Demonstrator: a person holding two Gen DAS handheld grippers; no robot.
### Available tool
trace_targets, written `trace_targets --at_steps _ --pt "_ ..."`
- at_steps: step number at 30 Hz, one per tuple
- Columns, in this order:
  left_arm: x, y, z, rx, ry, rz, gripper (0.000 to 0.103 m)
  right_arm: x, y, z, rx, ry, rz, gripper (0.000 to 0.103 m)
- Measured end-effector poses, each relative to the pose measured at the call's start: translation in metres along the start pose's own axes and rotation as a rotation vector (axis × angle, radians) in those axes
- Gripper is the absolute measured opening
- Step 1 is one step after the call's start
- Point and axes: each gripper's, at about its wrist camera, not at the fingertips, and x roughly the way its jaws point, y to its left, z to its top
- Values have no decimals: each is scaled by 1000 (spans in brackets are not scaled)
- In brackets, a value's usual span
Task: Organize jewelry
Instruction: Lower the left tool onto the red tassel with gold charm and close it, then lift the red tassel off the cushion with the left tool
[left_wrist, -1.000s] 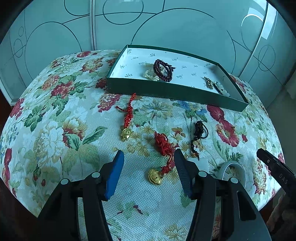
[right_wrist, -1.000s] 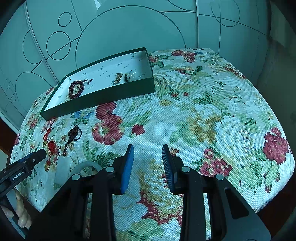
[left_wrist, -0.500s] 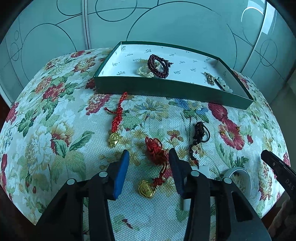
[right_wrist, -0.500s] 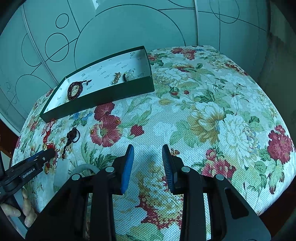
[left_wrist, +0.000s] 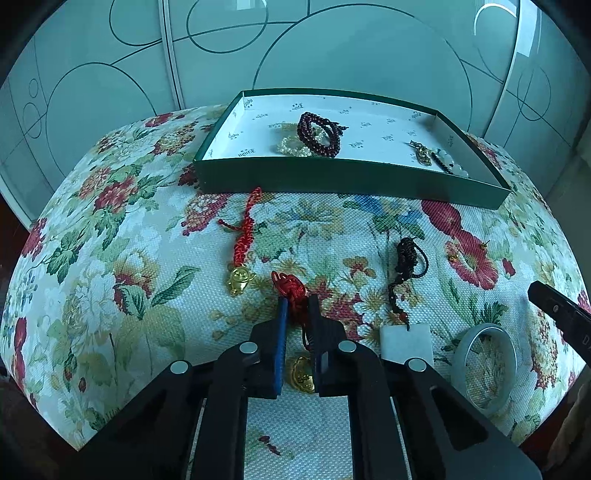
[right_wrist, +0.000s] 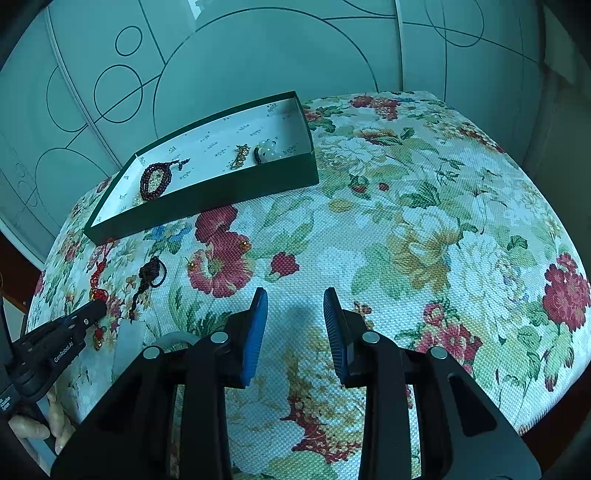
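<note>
My left gripper (left_wrist: 295, 302) is shut on the red knotted cord of a charm (left_wrist: 290, 286). The charm's gold ingot (left_wrist: 301, 374) lies on the cloth between the gripper's arms. A second red charm with a gold figure (left_wrist: 242, 240) lies to the left of it. A black cord pendant (left_wrist: 406, 258) with a white stone slab and a pale jade bangle (left_wrist: 484, 365) lie to the right. The green box (left_wrist: 351, 181) at the back holds a dark bead bracelet (left_wrist: 317, 129) and other pieces. My right gripper (right_wrist: 295, 299) hangs open over bare cloth, with nothing between its fingers.
The floral cushion (right_wrist: 424, 221) drops off at its rounded edges on all sides. A glass wall with circle lines stands right behind the box. A hand (right_wrist: 40, 424) holds the left gripper at the lower left of the right wrist view.
The left gripper slid forward over the red knotted charm and its jaws came together on the cord. The right gripper stayed where it was.
</note>
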Motion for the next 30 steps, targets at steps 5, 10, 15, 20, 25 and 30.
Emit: trace_targets --at_steps 5,10,15,20,25,30 --pt "-7 14 5 -25 -24 9 11 11 15 10 -40 0 6 32" --pt "-9 26 8 -41 -39 6 11 27 29 22 -70 4 6 32" --pt "-7 36 8 -58 -38 -7 11 40 37 31 -87 15 0 31" --pt "-5 41 5 -68 -32 -22 11 46 45 34 -118 13 -22 29" --pt "-4 43 2 -74 -31 -32 11 47 51 30 -175 -7 -87 8" --pt "-5 45 0 -75 -35 -41 11 45 45 30 -158 -15 -83 0"
